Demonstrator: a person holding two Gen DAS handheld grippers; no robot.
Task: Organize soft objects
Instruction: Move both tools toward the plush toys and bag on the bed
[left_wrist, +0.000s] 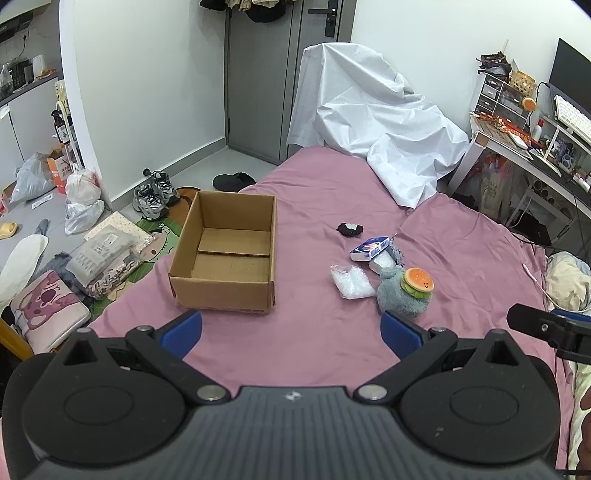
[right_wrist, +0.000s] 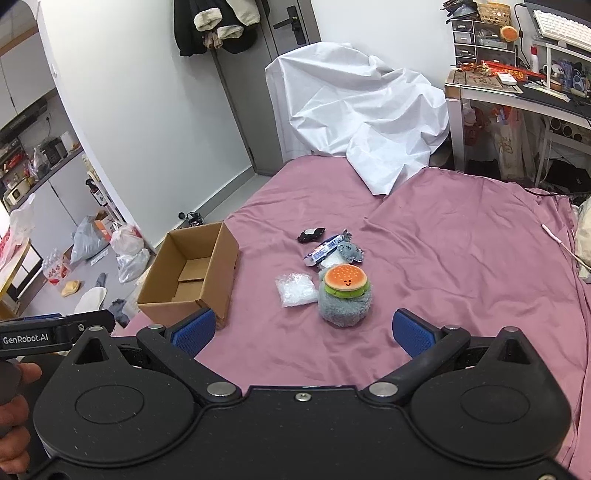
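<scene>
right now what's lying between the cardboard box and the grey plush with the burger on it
A clear plastic bag lies on the pink sheet between the cardboard box and the grey plush, close beside the plush; the right wrist view shows it best.

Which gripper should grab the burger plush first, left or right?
Right, probably. The right gripper is open with the burger plush just ahead between its fingers; from the left gripper, the plush sits off to its right.

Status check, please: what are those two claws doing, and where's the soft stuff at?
Left gripper open, right gripper open, both empty. Burger plush on grey plush, on the bed. Cardboard box empty. Path clear.
</scene>
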